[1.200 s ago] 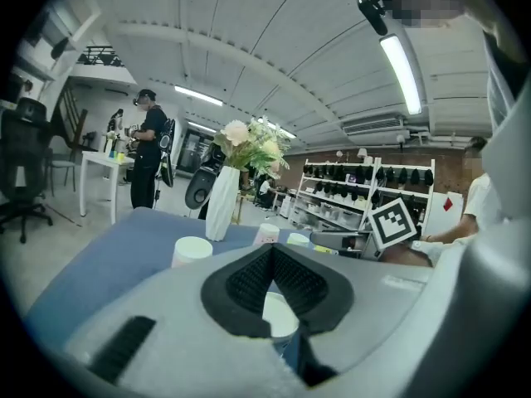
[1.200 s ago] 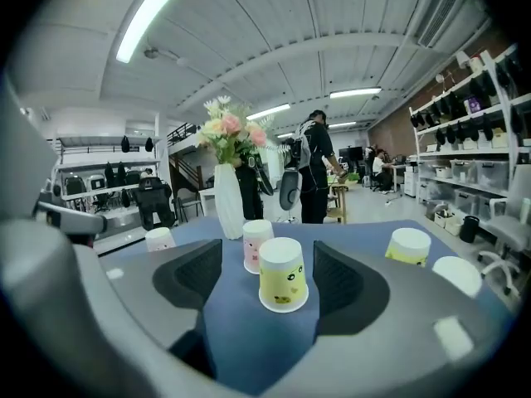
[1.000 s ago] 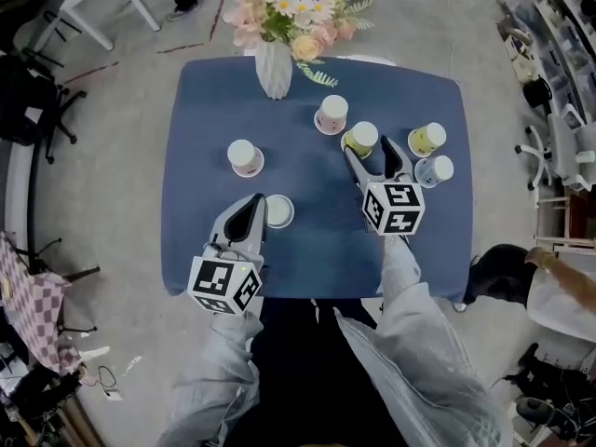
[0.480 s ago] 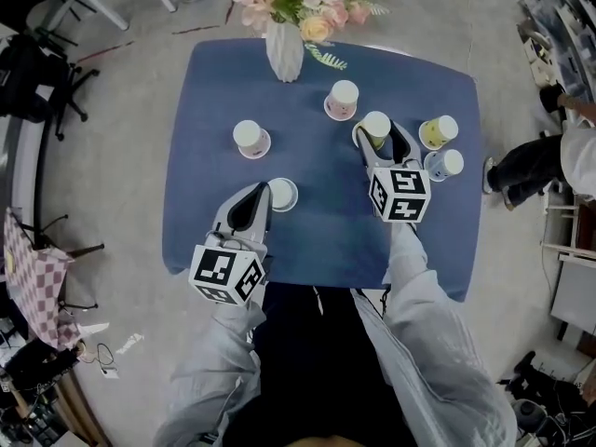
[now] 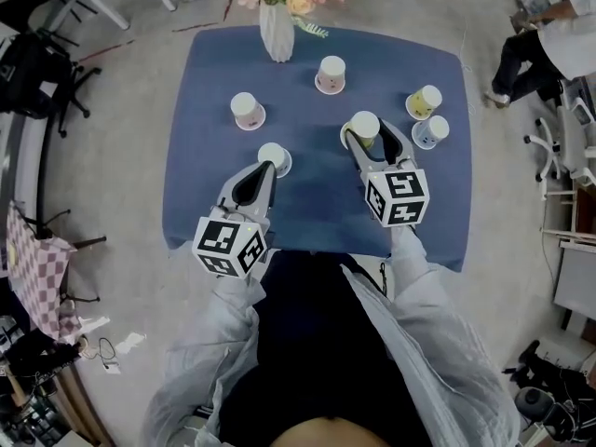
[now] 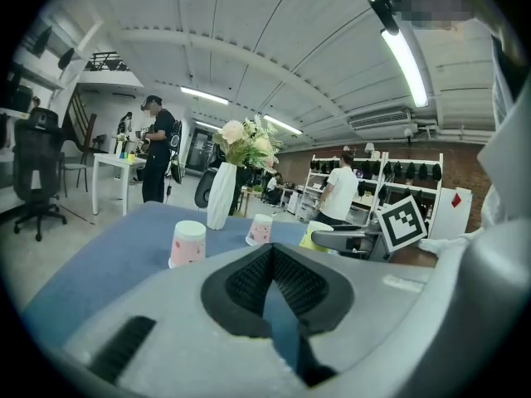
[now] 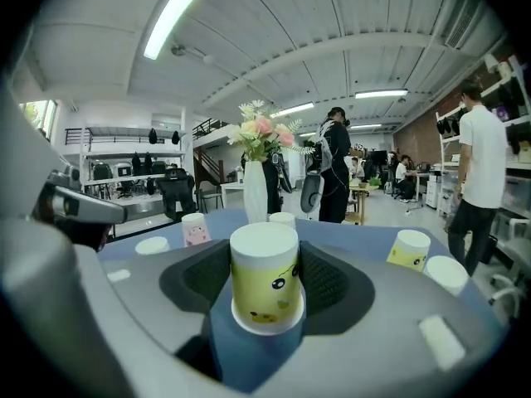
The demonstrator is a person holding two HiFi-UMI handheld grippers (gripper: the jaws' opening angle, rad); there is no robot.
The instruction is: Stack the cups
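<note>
1. The right gripper [image 5: 371,140] has its jaws clamped on the sides of an upturned yellow cup [image 7: 265,274]. The cup sits just at 3 o'clock of the centre of the blue table [image 5: 317,214].
2. The likely step is carrying this cup over another. Keep it level, clear the neighbours, and centre its rim above the target before lowering. Squeeze lightly, since the thin walls probably crush.
3. The left gripper [image 5: 265,169] has its jaws together and empty. It points at a white cup [image 5: 274,156] at 9 o'clock of centre.
4. The held cup is pale yellow with a cartoon face. Its white base faces up and its wider rim faces down.
</note>
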